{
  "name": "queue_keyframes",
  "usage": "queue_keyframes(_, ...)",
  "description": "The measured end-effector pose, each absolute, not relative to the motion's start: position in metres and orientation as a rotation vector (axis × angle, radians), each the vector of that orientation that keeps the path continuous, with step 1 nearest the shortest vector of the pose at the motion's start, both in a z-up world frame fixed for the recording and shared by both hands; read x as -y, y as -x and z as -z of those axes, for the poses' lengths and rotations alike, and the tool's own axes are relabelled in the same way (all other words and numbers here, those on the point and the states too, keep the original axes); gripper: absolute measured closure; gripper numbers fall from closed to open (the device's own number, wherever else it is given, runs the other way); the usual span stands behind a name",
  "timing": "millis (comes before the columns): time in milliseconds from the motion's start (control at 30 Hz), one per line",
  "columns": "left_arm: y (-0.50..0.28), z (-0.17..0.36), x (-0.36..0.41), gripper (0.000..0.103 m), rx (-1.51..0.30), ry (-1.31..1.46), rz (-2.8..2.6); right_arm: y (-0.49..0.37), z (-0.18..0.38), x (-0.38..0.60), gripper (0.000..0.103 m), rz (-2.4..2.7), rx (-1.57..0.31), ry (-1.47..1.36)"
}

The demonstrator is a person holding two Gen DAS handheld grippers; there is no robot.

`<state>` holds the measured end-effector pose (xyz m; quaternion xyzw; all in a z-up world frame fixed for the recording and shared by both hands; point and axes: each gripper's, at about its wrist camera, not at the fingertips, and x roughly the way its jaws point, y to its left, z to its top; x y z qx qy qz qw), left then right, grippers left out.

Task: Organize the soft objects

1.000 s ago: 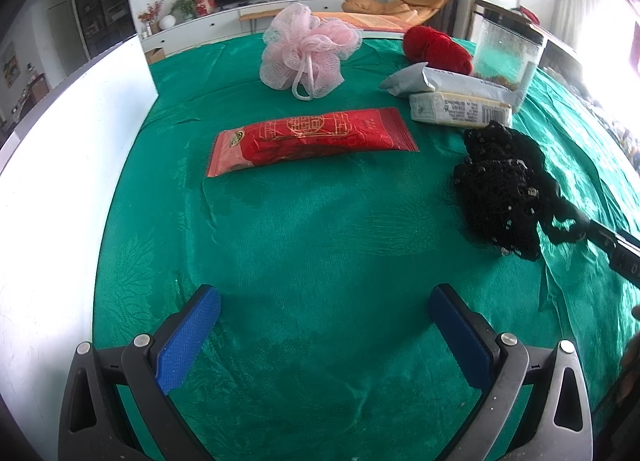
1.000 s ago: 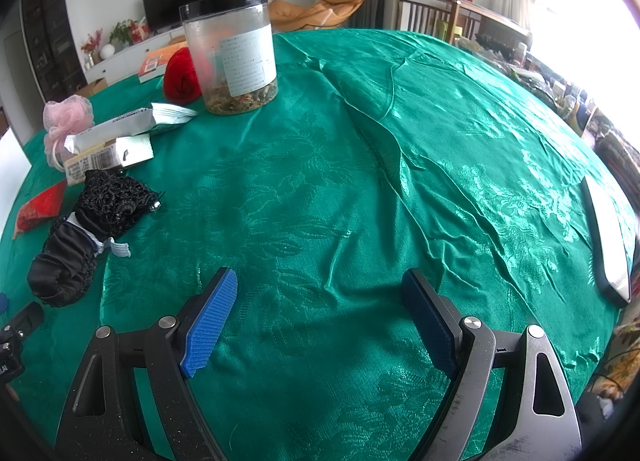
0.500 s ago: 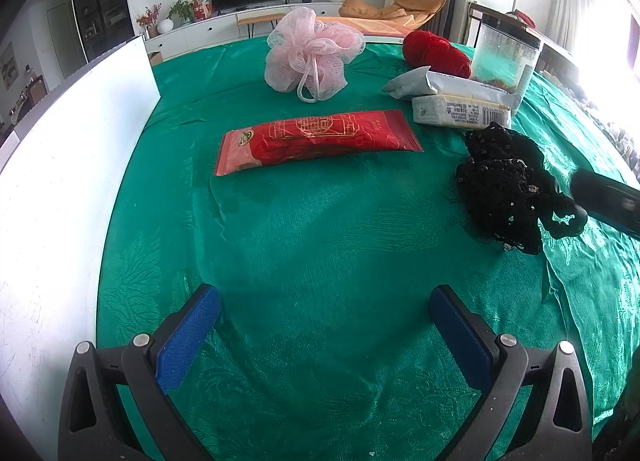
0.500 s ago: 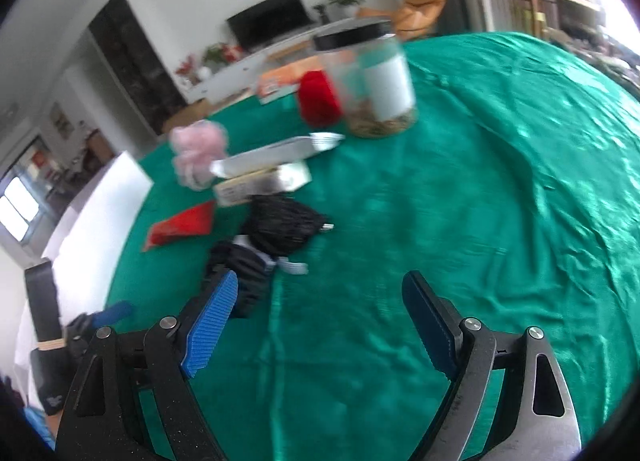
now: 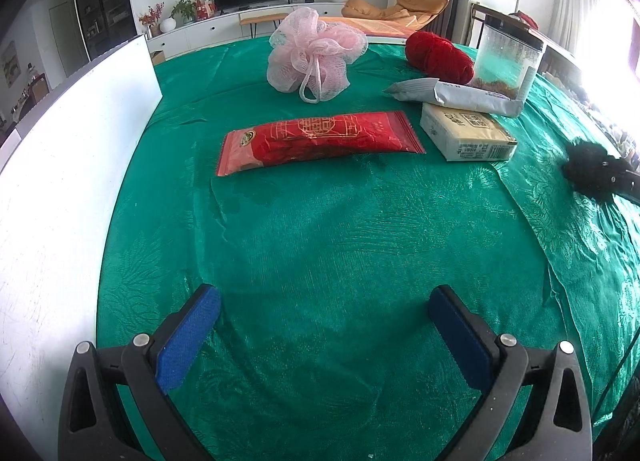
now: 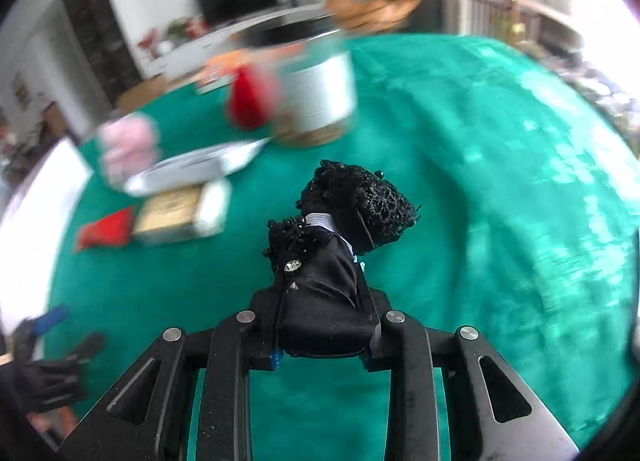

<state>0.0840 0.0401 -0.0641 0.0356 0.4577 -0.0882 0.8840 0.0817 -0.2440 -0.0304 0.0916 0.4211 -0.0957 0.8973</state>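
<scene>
My right gripper [image 6: 324, 337] is shut on a black fabric piece with lace and beads [image 6: 340, 229] and holds it above the green tablecloth [image 6: 500, 181]. The same black piece shows at the right edge of the left wrist view [image 5: 592, 171]. My left gripper [image 5: 324, 333] is open and empty over the cloth. A pink mesh bath pouf [image 5: 314, 53] and a red yarn ball [image 5: 438, 55] sit at the far side. A red snack packet [image 5: 320, 141] lies in the middle.
A clear jar [image 5: 508, 61], a grey foil packet [image 5: 460, 99] and a beige box [image 5: 468, 133] stand at the far right. A white board [image 5: 60, 181] runs along the left edge of the table. The right wrist view is motion-blurred.
My right gripper swung left, closed on the black fabric piece and lifted it. The piece has left its spot on the cloth. My left gripper has moved slightly forward and stays open.
</scene>
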Motion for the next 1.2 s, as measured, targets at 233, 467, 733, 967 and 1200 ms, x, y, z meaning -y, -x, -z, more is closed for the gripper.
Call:
queue_keyframes(233,-0.084,0.064,-0.040,0.000,-0.952,-0.074,0.183,-0.047,0.039,0.243,0.028,0.296,-0.817,-0.210)
queue_keyframes(467,-0.084,0.064,-0.040,0.000,-0.952,-0.074,0.184,-0.051,0.055,0.240,0.029,0.278,-0.916,-0.149)
queue_keyframes(733,-0.084,0.064,-0.040,0.000,-0.952,-0.074,0.184,-0.047,0.060,0.241,0.021,0.284,-0.910,-0.135)
queue_keyframes(967,-0.084,0.064,-0.040,0.000,-0.952,-0.074,0.184,-0.047,0.060,0.241,0.021,0.284,-0.910,-0.136)
queue_keyframes(1200,-0.084,0.064,-0.040,0.000,-0.952,-0.074,0.184,-0.047,0.060,0.241,0.021,0.285,-0.910,-0.136)
